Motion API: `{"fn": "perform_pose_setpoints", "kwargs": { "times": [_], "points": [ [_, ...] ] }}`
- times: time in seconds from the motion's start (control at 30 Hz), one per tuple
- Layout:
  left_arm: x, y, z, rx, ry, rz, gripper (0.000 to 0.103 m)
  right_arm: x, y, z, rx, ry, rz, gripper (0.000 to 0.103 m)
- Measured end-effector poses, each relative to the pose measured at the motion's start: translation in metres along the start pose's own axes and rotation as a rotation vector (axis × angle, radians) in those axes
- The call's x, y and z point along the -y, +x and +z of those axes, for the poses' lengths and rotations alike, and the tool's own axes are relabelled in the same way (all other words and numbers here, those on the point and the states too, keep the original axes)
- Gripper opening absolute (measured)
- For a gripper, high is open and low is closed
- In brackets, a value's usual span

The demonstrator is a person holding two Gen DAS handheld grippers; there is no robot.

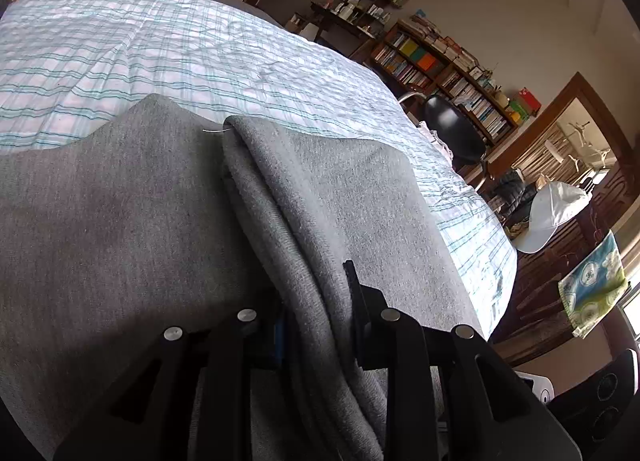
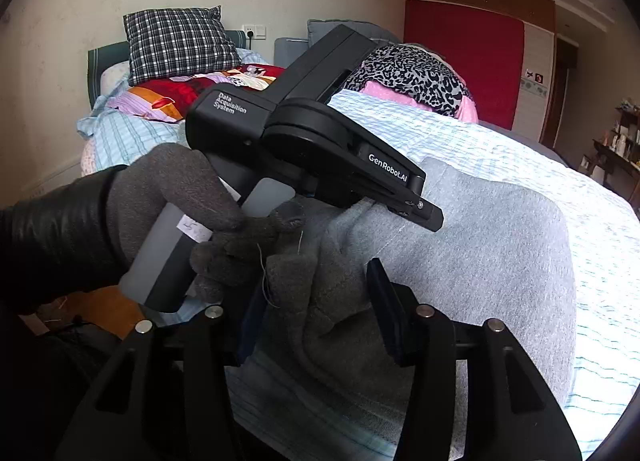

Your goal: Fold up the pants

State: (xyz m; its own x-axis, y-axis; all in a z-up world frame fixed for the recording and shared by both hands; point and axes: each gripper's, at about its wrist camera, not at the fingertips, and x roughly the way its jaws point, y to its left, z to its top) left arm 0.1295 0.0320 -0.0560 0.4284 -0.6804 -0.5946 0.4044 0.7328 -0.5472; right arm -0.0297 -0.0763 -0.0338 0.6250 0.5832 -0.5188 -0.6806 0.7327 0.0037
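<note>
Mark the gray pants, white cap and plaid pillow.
gray pants (image 1: pixel 120 221), left wrist view, flat panel of cloth.
white cap (image 1: pixel 554 213), left wrist view, crown.
plaid pillow (image 2: pixel 178 45), right wrist view, center of its face.

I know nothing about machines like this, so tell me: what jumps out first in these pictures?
The grey pants spread over the striped bed cover, with a bunched fold pinched in the left gripper. In the right wrist view, a gloved hand holds that black tool, while the right gripper straddles more grey cloth.
</note>
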Motion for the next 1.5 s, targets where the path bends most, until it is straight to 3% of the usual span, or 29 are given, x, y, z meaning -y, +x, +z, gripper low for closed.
{"fn": "perform_pose_setpoints", "kwargs": {
  "times": [0.07,0.2,0.3,0.43,0.6,0.77,0.87,0.97,1.23,1.5],
  "points": [
    [-0.001,-0.004,-0.001,0.006,0.003,0.01,0.03,0.011,-0.016,-0.001,0.025,0.05,0.041,0.054],
    [0.002,-0.022,-0.002,0.052,0.032,0.112,0.045,0.045,-0.053,-0.013,0.072,0.175,0.046,0.055],
    [0.008,-0.042,-0.005,0.093,0.075,0.177,0.046,0.069,-0.07,-0.021,0.095,0.265,-0.018,0.055],
    [0.041,-0.061,-0.015,0.128,0.157,0.148,0.046,0.085,-0.073,-0.031,0.068,0.308,-0.131,0.054],
    [0.099,-0.05,-0.044,0.052,0.32,0.031,0.046,0.086,-0.061,-0.046,0.006,0.286,-0.189,0.054],
    [0.112,-0.03,-0.08,-0.033,0.447,0.109,0.046,0.091,-0.056,-0.068,-0.013,0.291,-0.188,0.054],
    [0.092,-0.022,-0.089,-0.062,0.403,0.133,0.046,0.091,-0.052,-0.072,-0.013,0.288,-0.175,0.053],
    [0.079,-0.026,-0.099,-0.035,0.389,0.114,0.042,0.093,-0.053,-0.069,-0.025,0.286,-0.171,0.053],
    [0.071,-0.031,-0.099,0.014,0.349,0.082,0.042,0.137,-0.064,-0.013,0.034,0.385,-0.211,0.053],
    [0.066,-0.033,-0.097,0.049,0.297,0.057,0.042,0.181,-0.001,0.034,-0.048,0.375,-0.204,0.053]
  ]
}}
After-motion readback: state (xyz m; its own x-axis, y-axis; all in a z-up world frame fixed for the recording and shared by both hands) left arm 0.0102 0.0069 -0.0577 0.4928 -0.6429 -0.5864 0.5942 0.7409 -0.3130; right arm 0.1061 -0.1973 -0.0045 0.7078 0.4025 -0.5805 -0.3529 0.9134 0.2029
